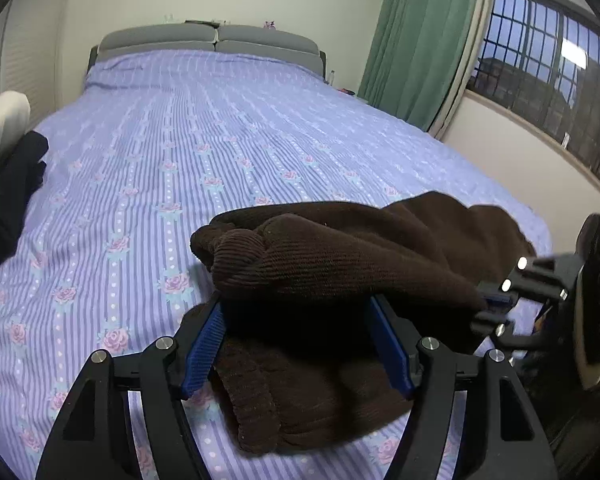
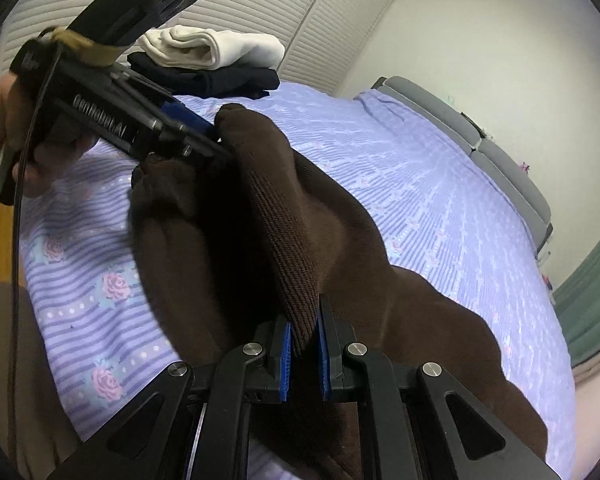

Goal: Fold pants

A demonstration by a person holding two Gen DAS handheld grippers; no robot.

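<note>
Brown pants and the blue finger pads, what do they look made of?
Brown pants: likely a soft ribbed knit or fine corduroy, matte; fine parallel ridges show where the right gripper pinches a fold. Blue finger pads on the left gripper: probably rubber or moulded plastic, matte, with a ridged grip texture.

The left wrist camera sits low and close behind its own jaws, facing along the bed (image 1: pixel 260 128) toward the headboard (image 1: pixel 212 40) and the window (image 1: pixel 548 80). The right wrist camera looks from close behind its jaws across the bed toward the louvred wall (image 2: pixel 260 4). Both views share the brown pants (image 1: pixel 340 256) (image 2: pixel 300 216) and the stacked clothes (image 1: pixel 4 152) (image 2: pixel 212 60).
</note>
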